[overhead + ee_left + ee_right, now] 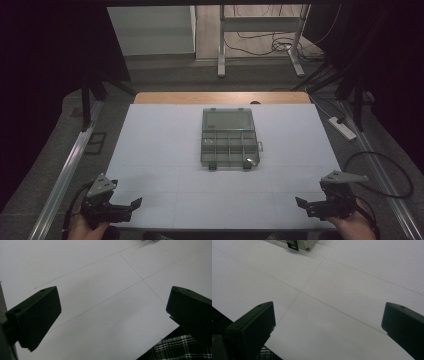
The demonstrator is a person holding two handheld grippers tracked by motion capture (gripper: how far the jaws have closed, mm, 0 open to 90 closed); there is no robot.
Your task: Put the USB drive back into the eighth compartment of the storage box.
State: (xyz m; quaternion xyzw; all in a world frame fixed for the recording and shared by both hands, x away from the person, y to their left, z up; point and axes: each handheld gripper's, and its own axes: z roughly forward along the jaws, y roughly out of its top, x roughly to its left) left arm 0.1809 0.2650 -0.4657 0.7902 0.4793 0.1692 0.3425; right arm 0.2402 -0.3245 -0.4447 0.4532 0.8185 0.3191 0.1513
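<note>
- One thing sits on the mat: a clear box with compartments, at the middle of the white sheet, well apart from both grippers. Its lid looks shut, with two dark latches on the near edge and a small tab on its right side.
- I judge it light, stiff plastic, smooth and likely to slide on the mat if I push rather than pinch. Something small may lie in the cells; I cannot tell what.
- My guess for a hold: pinch a short side wall or a corner, or steady one end while the other gripper works a latch. A thin lid may flex, so I'd press near the edge.
- My left gripper rests at the near left corner of the mat, jaws spread wide, nothing between them, pointing in toward the middle. Its own view shows bare mat between the jaws.
- My right gripper mirrors it at the near right corner, jaws also wide and empty; the box's near corner peeks in at the top of its view.
- Both hands sit low at the table's near edge.
</note>
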